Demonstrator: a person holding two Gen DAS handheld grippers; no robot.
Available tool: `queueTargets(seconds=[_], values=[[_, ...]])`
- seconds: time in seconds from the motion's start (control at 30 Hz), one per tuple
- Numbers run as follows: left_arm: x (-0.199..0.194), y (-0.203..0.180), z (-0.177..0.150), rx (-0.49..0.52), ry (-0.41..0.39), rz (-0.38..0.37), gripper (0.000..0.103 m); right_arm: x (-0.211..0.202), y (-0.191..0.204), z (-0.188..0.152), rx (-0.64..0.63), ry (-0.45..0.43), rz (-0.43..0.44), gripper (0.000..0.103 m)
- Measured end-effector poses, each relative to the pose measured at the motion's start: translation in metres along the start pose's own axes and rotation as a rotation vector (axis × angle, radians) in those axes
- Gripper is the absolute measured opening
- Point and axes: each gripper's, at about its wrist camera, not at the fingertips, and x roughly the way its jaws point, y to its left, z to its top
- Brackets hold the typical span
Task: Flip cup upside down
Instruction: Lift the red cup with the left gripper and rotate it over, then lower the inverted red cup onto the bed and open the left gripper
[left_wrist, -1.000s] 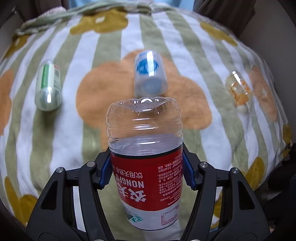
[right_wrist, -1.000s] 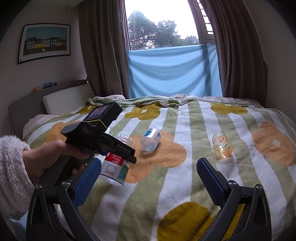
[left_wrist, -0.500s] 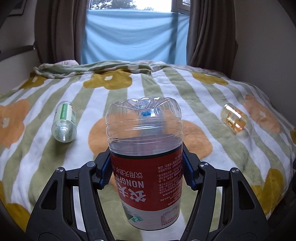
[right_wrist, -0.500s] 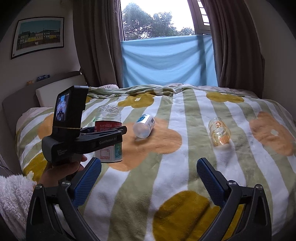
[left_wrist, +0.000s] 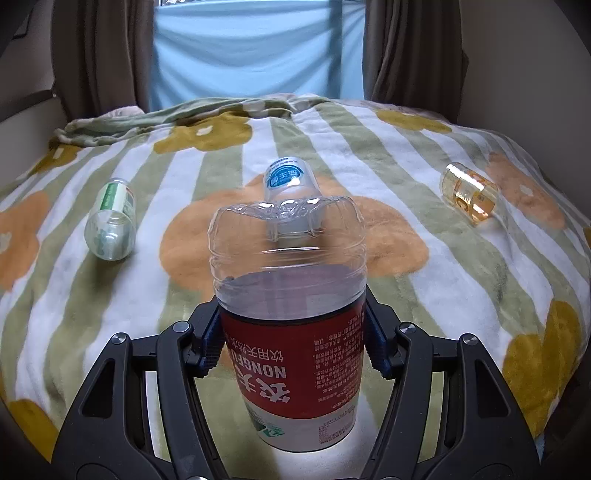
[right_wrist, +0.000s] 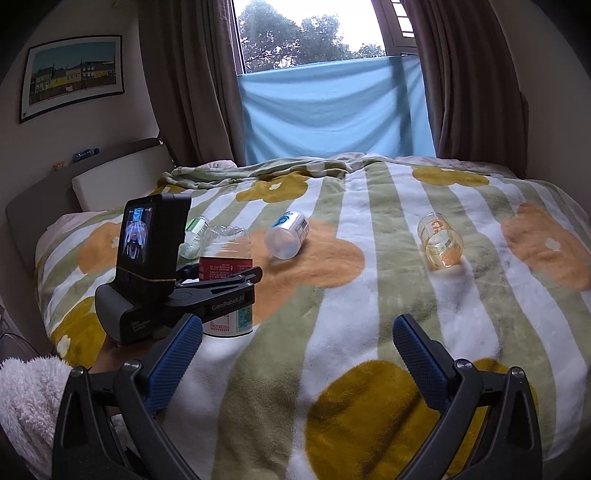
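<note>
The left gripper (left_wrist: 291, 339) clamps the red-labelled cup (left_wrist: 291, 332) base-up on the blanket (left_wrist: 443, 295); the right gripper (right_wrist: 295, 354) hovers, jaws apart.

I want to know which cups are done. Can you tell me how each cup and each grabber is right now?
Red-label cup: upside down, mouth on the blanket, gripped.
Blue-label cup: lying on its side.
Green-label cup: lying on its side.
Orange cup: lying on its side.
Left gripper: shut on the red-label cup.
Right gripper: open, empty, above the blanket.
</note>
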Motion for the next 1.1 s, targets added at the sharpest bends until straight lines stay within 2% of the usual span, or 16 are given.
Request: queueTargets(seconds=[0.27, 0.73, 0.77, 0.8, 0.83, 0.87, 0.93, 1.1], values=[[-0.017, 0.001, -0.005, 0.007, 0.074, -0.018, 0.059, 0.003, 0.003, 0.001, 0.002, -0.003, 0.014, 0.103], [-0.021, 0.006, -0.005, -0.013, 0.127, -0.036, 0.061, 0.005, 0.007, 0.004, -0.005, 0.000, 0.027, 0.103], [-0.020, 0.006, -0.005, -0.016, 0.129, -0.038, 0.065, 0.006, 0.008, 0.005, -0.008, 0.000, 0.027, 0.103], [-0.020, 0.007, -0.005, -0.019, 0.132, -0.036, 0.079, 0.006, 0.009, 0.005, -0.011, 0.000, 0.026, 0.103], [-0.021, 0.007, -0.005, -0.023, 0.131, -0.028, 0.088, 0.006, 0.009, 0.005, -0.012, 0.000, 0.027, 0.103], [-0.022, 0.008, -0.005, -0.027, 0.123, -0.020, 0.103, 0.006, 0.009, 0.005, -0.013, 0.000, 0.027, 0.103], [-0.026, 0.009, -0.005, -0.032, 0.103, -0.027, 0.103, 0.007, 0.010, 0.005, -0.013, 0.001, 0.026, 0.103], [-0.029, 0.011, -0.005, -0.025, 0.112, -0.026, 0.103, 0.007, 0.010, 0.005, -0.015, 0.002, 0.027, 0.103]])
